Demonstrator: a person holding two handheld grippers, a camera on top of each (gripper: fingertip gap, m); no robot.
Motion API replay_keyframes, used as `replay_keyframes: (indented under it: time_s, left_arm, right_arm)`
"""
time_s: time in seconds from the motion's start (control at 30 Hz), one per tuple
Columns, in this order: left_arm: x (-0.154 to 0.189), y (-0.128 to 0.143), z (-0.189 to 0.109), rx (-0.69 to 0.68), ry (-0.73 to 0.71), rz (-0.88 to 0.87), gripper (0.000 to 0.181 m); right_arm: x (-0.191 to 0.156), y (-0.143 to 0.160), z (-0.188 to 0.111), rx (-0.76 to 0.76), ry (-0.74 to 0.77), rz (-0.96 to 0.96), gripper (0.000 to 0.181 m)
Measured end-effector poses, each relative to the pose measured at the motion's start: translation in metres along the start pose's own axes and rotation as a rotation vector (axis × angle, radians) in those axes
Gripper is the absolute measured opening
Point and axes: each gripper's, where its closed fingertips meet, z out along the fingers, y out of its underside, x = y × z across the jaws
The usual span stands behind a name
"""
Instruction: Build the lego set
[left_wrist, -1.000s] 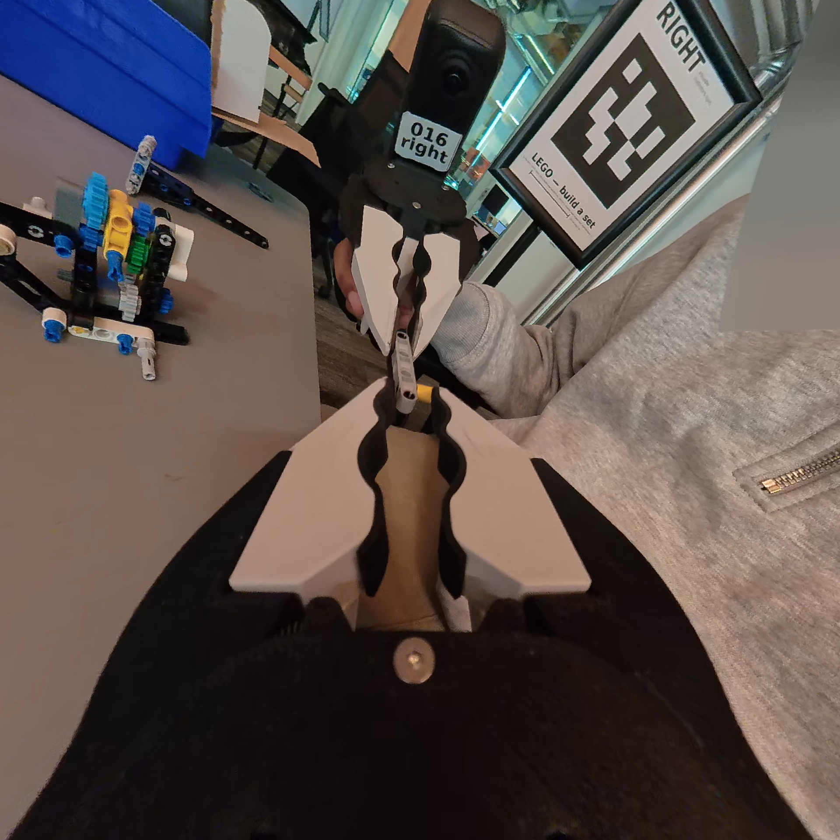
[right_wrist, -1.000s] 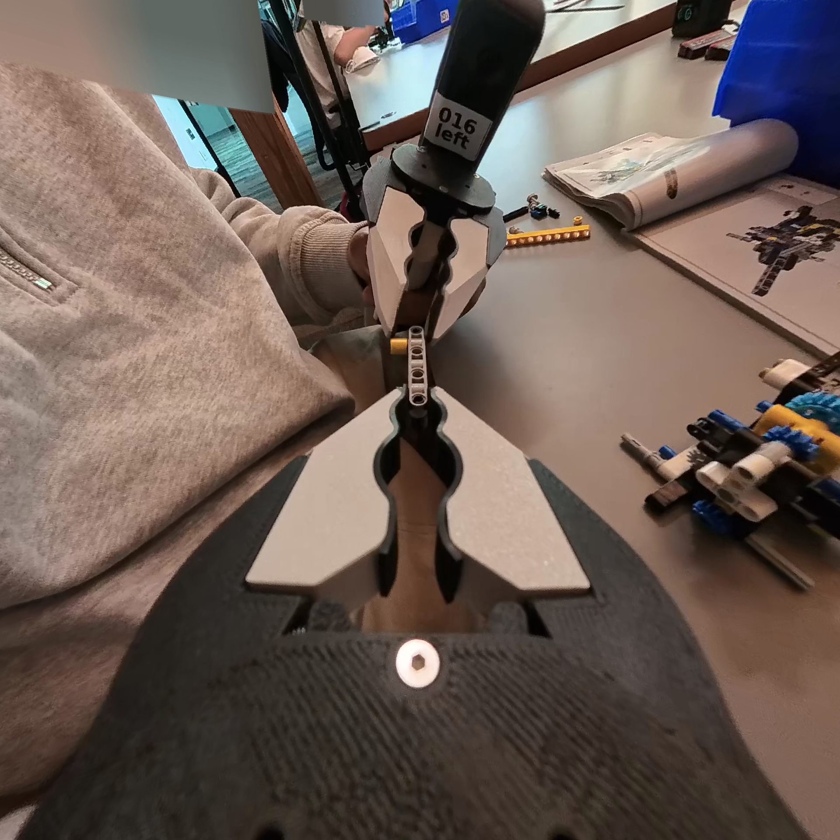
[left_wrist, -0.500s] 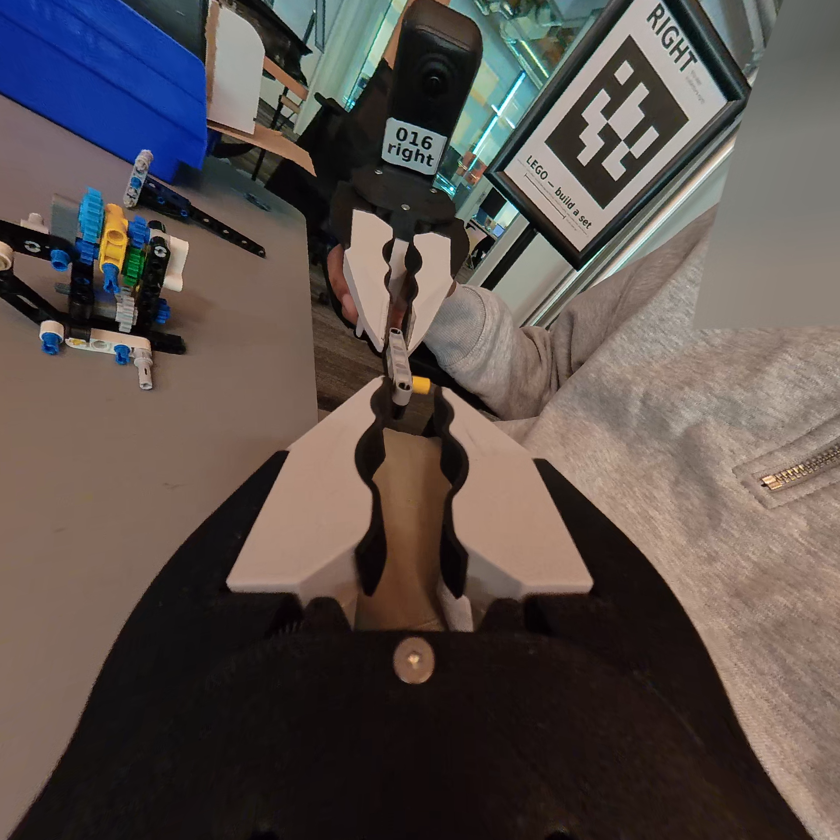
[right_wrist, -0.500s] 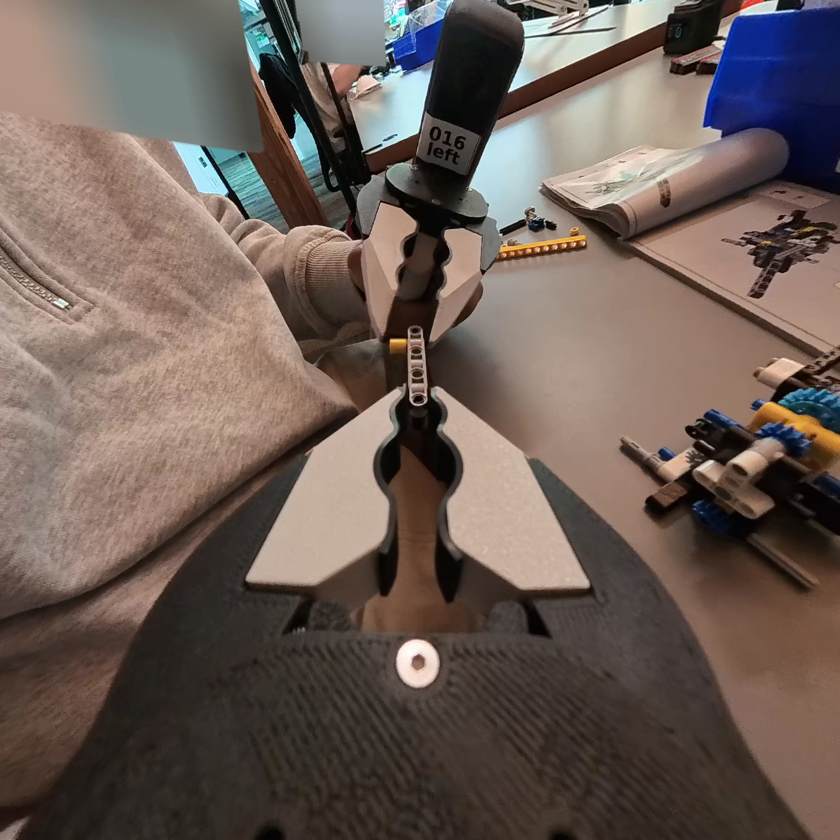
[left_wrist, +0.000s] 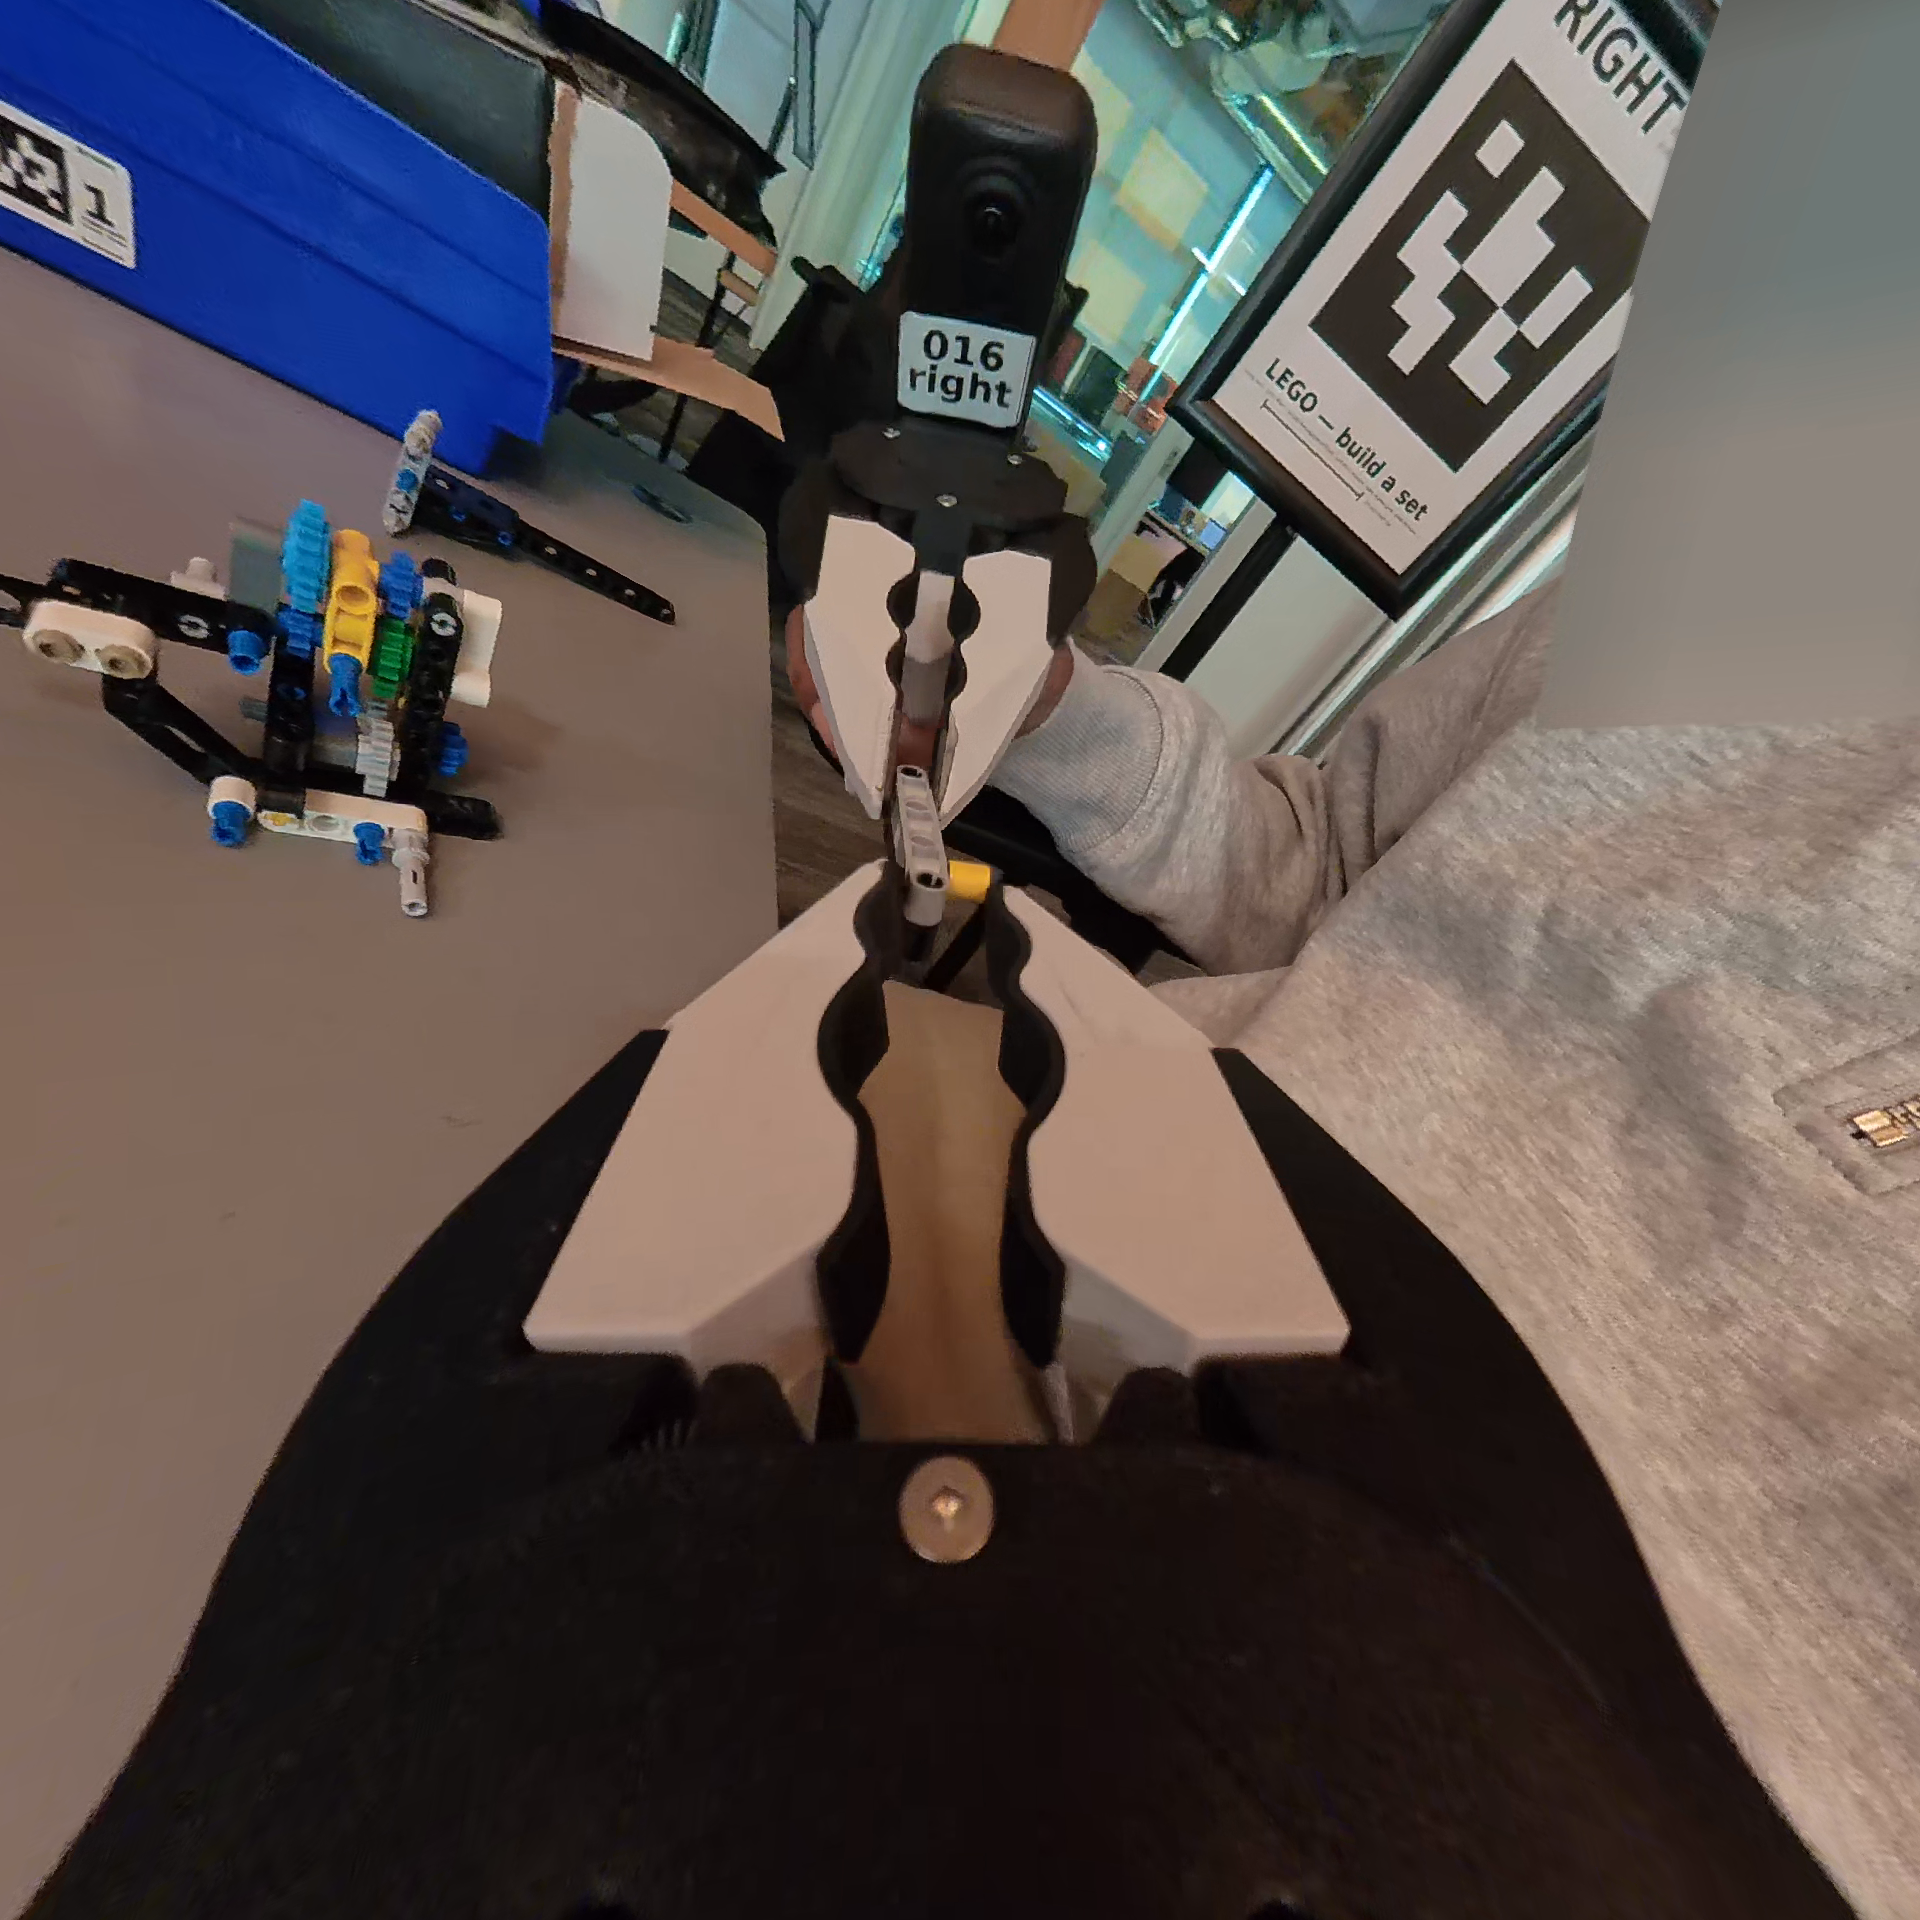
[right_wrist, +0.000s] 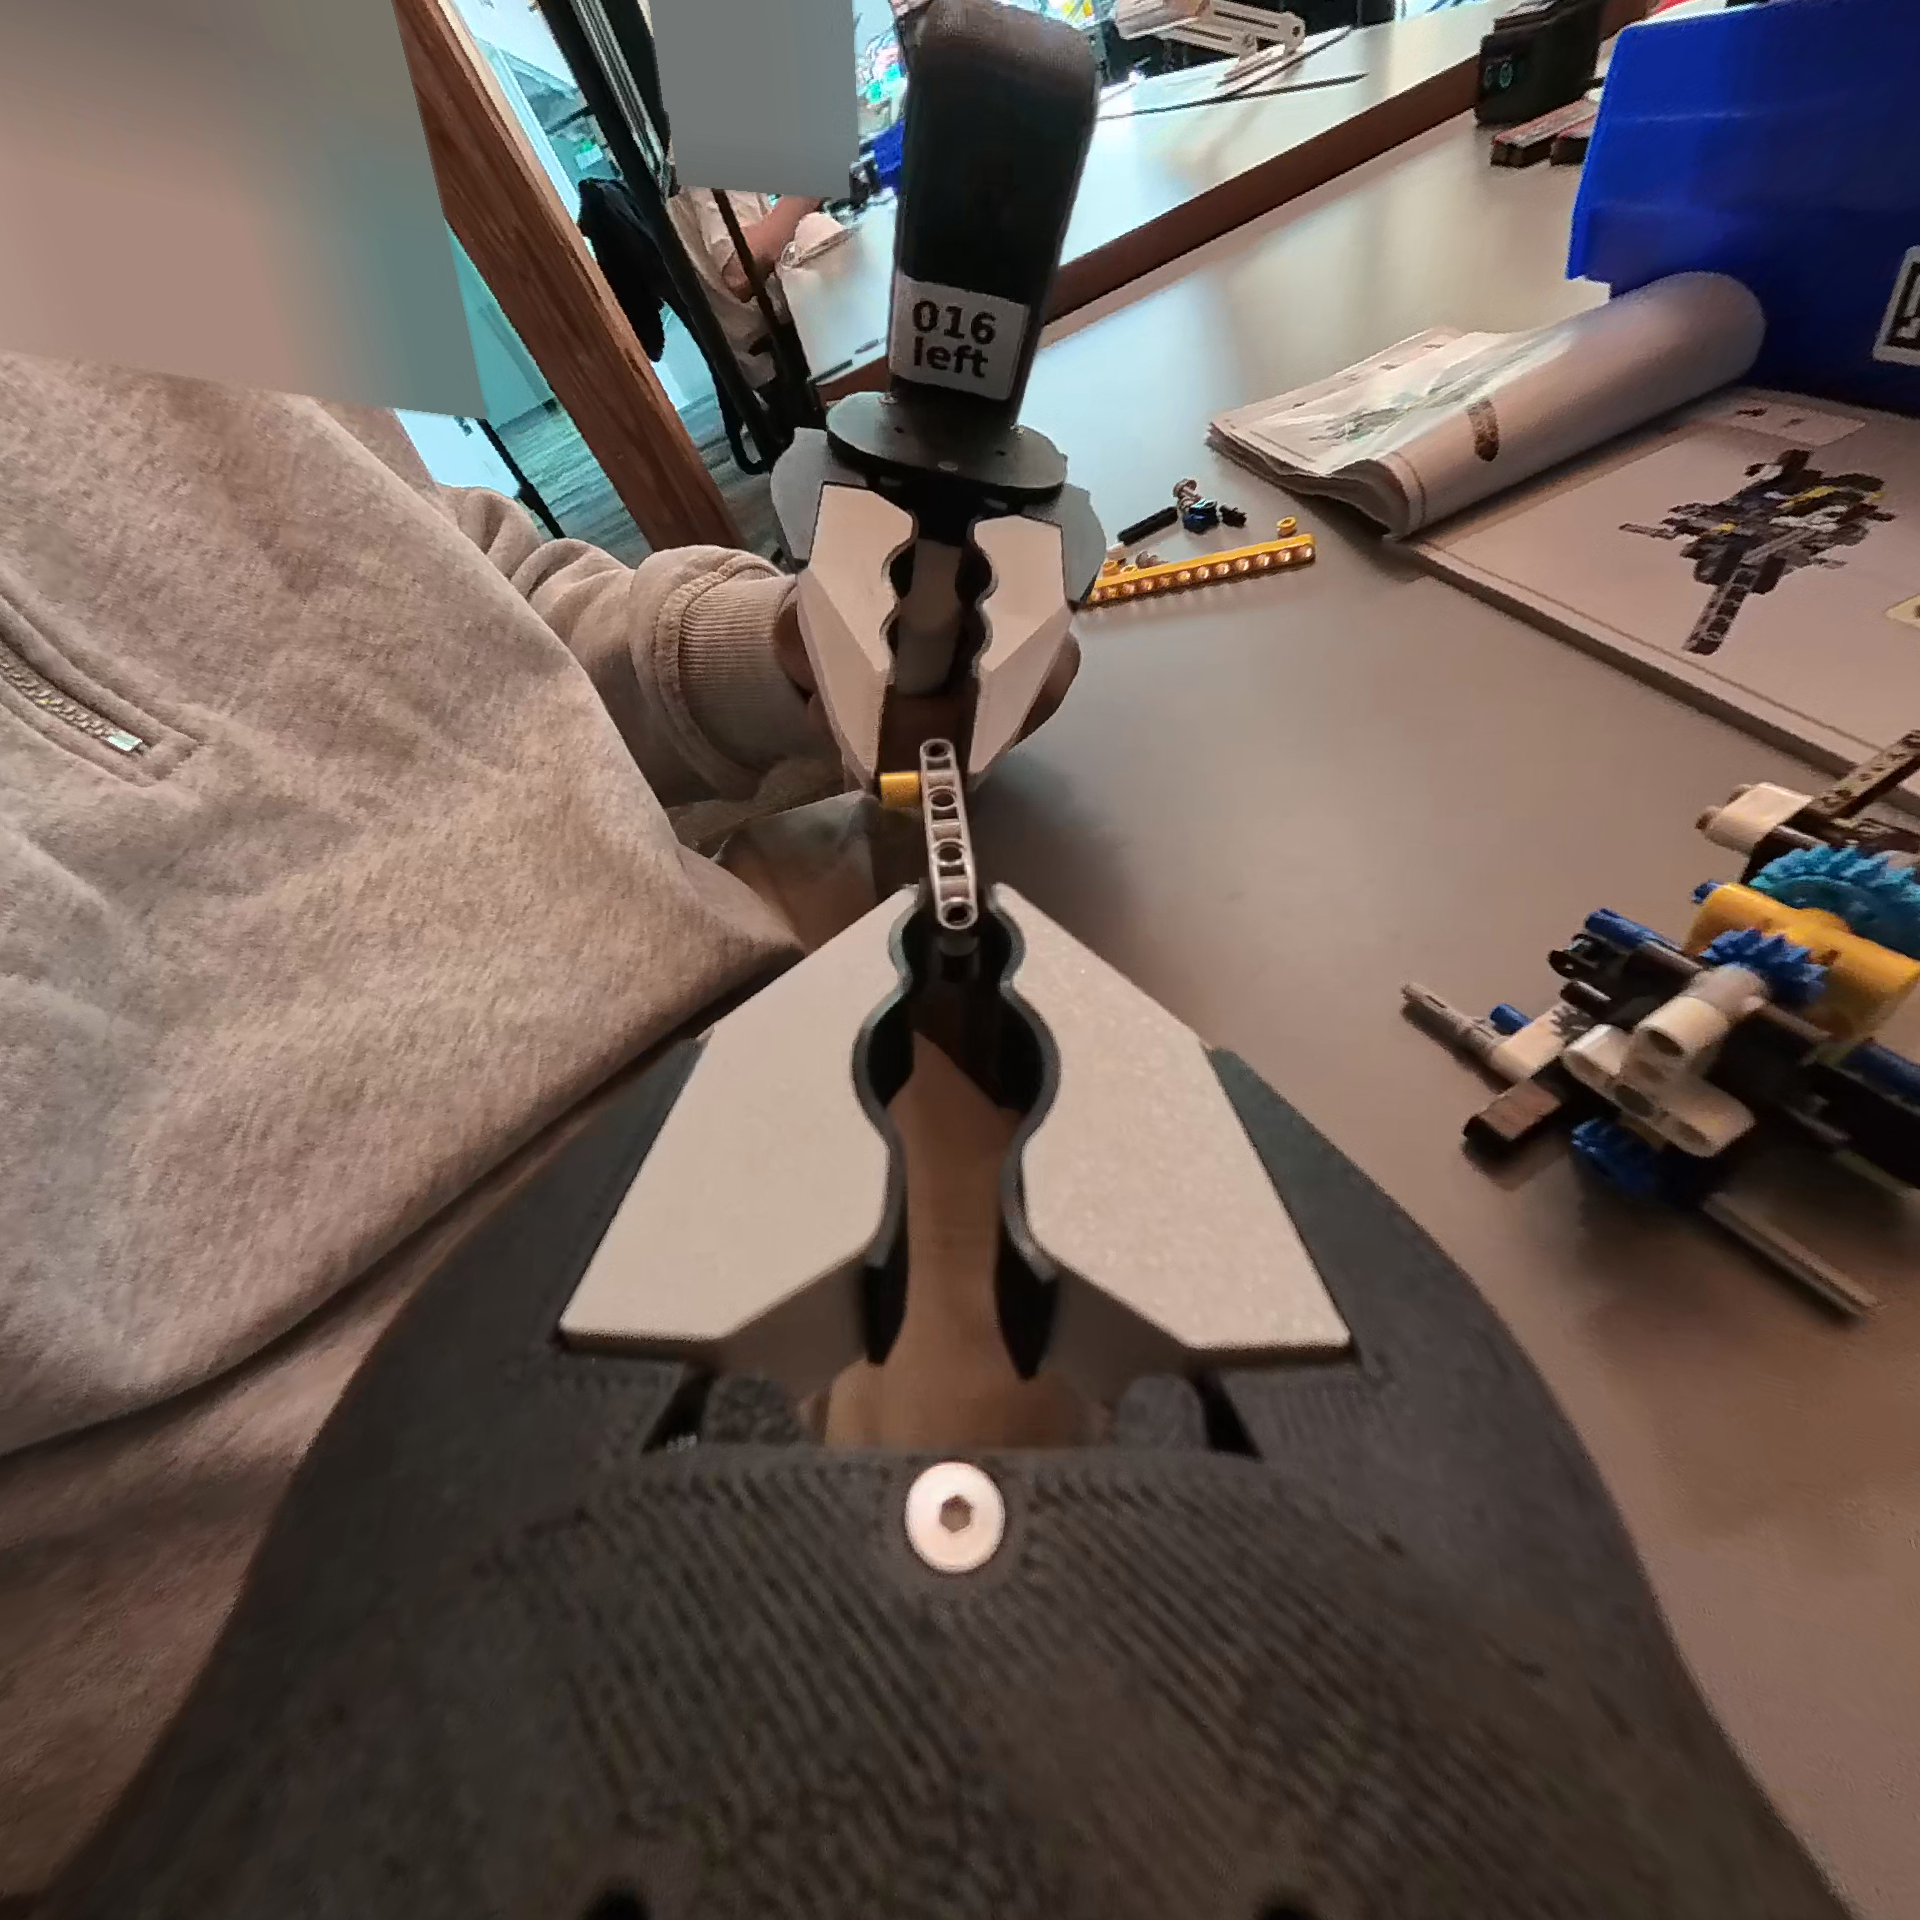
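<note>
My right gripper is shut on the near end of a light grey holed beam and holds it in the air at the table's edge. A short yellow pin sticks out sideways at the beam's far end. My left gripper faces the right one tip to tip, its jaws narrowly closed around that end and the pin. The right gripper also shows in the left wrist view. The part-built model of black, white, blue and yellow parts stands on the grey table.
In the right wrist view the model lies to the right, with an open instruction booklet, a rolled booklet, a long yellow beam and small loose parts behind. A blue bin and a black beam are at the back. The person's grey sweatshirt is close by. Both grippers' tips are close together, under 4 cm apart.
The two grippers stay tip to tip on the beam and pin. Both shift slightly together; neither jaw opening has visibly changed.
</note>
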Motion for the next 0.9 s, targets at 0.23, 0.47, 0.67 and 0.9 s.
replay_keyframes:
  time_s: [0.23, 0.47, 0.67, 0.9]
  left_arm:
    - [-0.011, -0.003, -0.002, 0.020, -0.069, 0.002, 0.011]
    - [-0.029, -0.012, -0.012, 0.077, -0.184, 0.013, 0.003]
    - [-0.039, -0.018, -0.020, 0.118, -0.249, -0.007, 0.003]
    - [-0.049, -0.024, -0.028, 0.158, -0.345, 0.022, 0.003]
  right_arm:
    - [0.016, 0.008, 0.004, -0.028, 0.087, 0.022, 0.014]
    - [0.033, 0.006, -0.001, -0.011, 0.187, 0.031, 0.020]
    - [0.039, 0.000, -0.003, 0.025, 0.223, 0.048, 0.019]
    - [0.040, -0.009, 0.007, 0.057, 0.264, 0.056, 0.017]
